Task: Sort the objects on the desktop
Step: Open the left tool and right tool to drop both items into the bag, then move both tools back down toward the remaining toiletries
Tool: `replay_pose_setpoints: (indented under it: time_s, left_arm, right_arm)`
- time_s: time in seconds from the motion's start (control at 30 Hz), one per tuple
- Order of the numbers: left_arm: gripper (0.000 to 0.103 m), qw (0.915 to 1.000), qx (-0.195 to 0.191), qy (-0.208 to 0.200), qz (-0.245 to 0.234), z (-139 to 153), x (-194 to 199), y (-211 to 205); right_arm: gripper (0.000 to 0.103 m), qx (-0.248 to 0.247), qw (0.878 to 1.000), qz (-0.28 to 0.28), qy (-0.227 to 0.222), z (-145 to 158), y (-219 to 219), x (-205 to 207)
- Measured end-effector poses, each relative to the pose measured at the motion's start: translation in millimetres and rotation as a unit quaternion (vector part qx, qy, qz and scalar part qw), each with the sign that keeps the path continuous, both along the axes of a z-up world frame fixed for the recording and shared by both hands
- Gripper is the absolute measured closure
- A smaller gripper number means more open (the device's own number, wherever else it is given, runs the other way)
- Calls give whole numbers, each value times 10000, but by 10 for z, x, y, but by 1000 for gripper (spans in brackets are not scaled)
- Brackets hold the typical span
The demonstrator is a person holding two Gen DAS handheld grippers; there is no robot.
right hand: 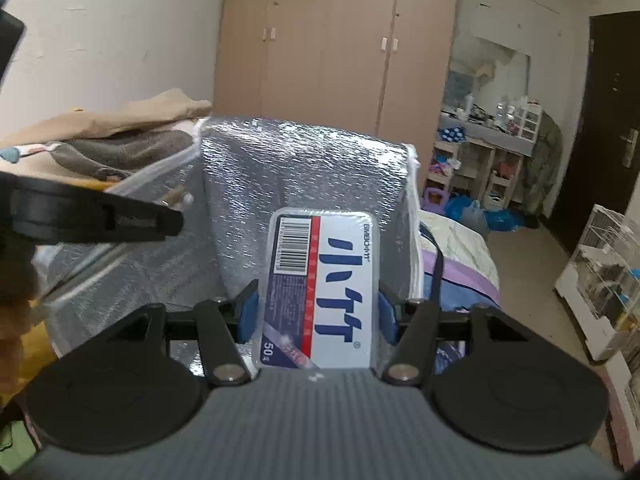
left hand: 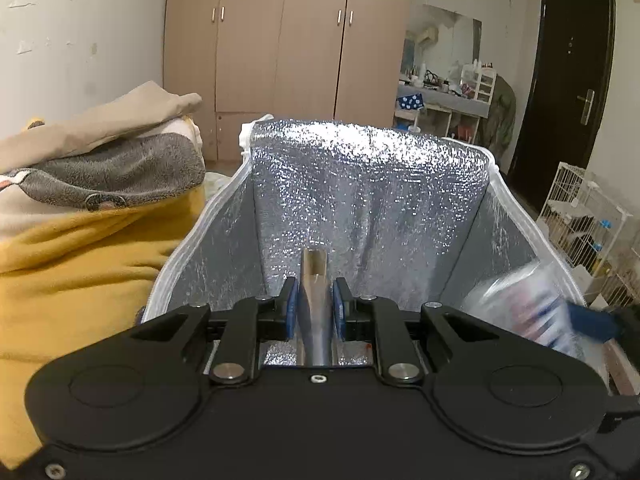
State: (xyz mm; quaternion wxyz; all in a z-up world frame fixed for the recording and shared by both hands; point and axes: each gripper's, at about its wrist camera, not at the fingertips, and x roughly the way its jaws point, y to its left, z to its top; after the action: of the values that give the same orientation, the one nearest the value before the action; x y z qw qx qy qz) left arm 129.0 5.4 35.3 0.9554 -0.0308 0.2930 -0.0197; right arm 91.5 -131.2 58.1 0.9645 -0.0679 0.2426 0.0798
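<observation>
A foil-lined insulated bag (left hand: 360, 168) stands open in front of both grippers. My left gripper (left hand: 314, 292) is over the bag's mouth, shut on a slim silver metal piece (left hand: 315, 276) that points forward between its blue pads. The right gripper (right hand: 318, 304) is at the bag's right wall (right hand: 304, 168). A flat white-and-blue wipes pack (right hand: 320, 288) lies between its jaws, which stand slightly wider than the pack, so the pads do not seem to press on it. In the left wrist view the pack (left hand: 520, 304) looks blurred inside the bag's right side.
A pile of yellow, grey and beige blankets (left hand: 80, 240) lies left of the bag. A bed with a light cover (right hand: 460, 248) is to the right. A white wire cage (left hand: 580, 220) stands by the right wall. A wooden wardrobe (left hand: 280, 40) and a dark door (left hand: 568, 80) stand behind.
</observation>
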Motion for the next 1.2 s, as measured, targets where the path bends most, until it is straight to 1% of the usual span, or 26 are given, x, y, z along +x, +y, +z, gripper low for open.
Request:
replay_pose_setpoints:
  time_s: [0.03,0.07,0.1,0.13,0.17,0.2,0.27,0.4,0.6,0.67,0.73,0.8,0.87,0.93,1.03,1.07,1.13,1.2]
  left_arm:
    - [79,10000,32,18,-36,10,-7,-9]
    - [73,10000,50,34,-67,15,-14,-11]
    - [49,10000,71,26,-60,34,-37,-17]
    - [32,9999,101,-25,-19,43,-53,-17]
    - [7,9998,133,-114,13,57,-77,-15]
    - [1,9998,111,-193,11,67,-105,-5]
    - [0,9997,-61,-238,-83,91,-139,19]
    - [0,9998,-181,-70,9,99,-150,40]
    - [0,9991,-369,-198,60,142,-273,107]
    - [0,9986,-461,-254,15,194,-368,162]
    - [0,9975,-649,-252,-104,236,-524,261]
    - [0,9951,-870,-306,-348,245,-723,415]
    - [0,9930,-1045,-411,-368,206,-959,616]
    - [0,9924,-1085,-446,-374,129,-1151,796]
    - [0,9913,-1231,-380,-253,-52,-1401,1090]
    - [0,9915,-1237,-339,-200,-143,-1475,1172]
    - [0,9941,-1067,-177,-68,-390,-1558,1274]
    - [0,9963,-826,217,116,-716,-1589,1314]
  right_arm:
    - [5,4,10000,2,-63,8,5,-7]
    - [0,-6,9998,-26,-187,16,9,-32]
    - [0,-44,9995,-45,-306,30,21,-58]
    - [0,-74,9993,-30,-355,42,33,-78]
    - [0,-81,9993,-25,-367,52,17,-76]
    - [0,-68,9993,-28,-374,59,11,-98]
    - [0,-18,9991,-27,-432,75,-5,-145]
    - [0,91,9984,-155,-528,105,-64,-261]
    - [0,374,9965,-183,-721,201,-208,-547]
    - [0,432,9956,-180,-813,230,-260,-678]
    - [0,550,9941,-154,-917,233,-313,-852]
    - [0,786,9908,-66,-1095,220,-417,-1100]
    - [0,1030,9866,142,-1255,156,-518,-1349]
    - [0,1225,9832,278,-1321,29,-610,-1585]
    - [0,1295,9820,311,-1336,-177,-691,-1830]
    - [0,1311,9837,290,-1197,-282,-705,-1871]
    - [0,1372,9868,229,-831,-457,-726,-1871]
    - [0,1409,9886,81,-529,-687,-737,-1846]
